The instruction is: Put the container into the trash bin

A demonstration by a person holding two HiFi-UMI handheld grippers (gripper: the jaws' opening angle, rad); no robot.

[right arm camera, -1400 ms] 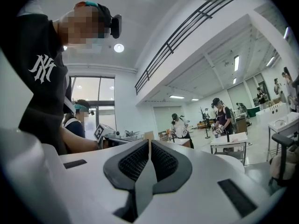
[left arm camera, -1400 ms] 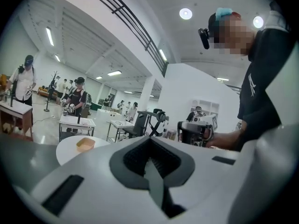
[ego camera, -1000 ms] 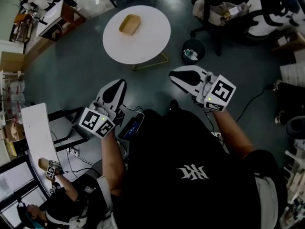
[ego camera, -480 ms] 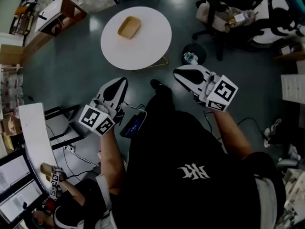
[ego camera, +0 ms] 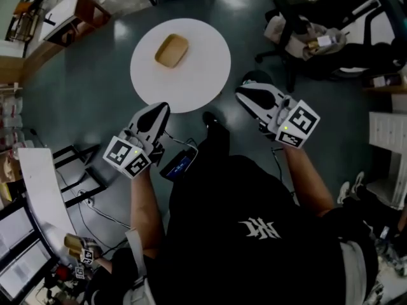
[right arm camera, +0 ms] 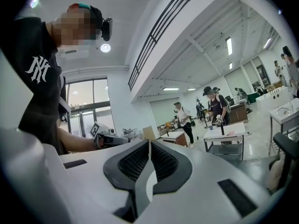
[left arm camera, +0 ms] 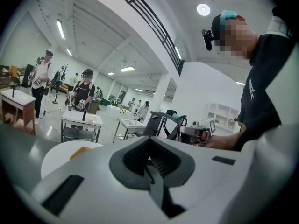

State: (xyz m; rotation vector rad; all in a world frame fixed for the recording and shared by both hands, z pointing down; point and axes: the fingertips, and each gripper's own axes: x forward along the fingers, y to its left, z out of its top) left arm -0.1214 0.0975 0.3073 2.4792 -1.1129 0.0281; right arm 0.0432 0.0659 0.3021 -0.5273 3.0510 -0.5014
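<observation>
Round white table is topped by a tan shallow container. Left gripper and right gripper are clamped shut, nothing gripped, and the black bin is probably mostly hidden.

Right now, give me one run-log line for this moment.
container: on round white table, untouched | left gripper: shut, empty | right gripper: shut, empty | pickup: not yet done

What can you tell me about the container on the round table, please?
The container is a shallow tan tray with rounded corners, seemingly moulded paper or card. It lies open side up and looks empty, set askew and a little off centre on the white round table. Only the table touches it.
</observation>
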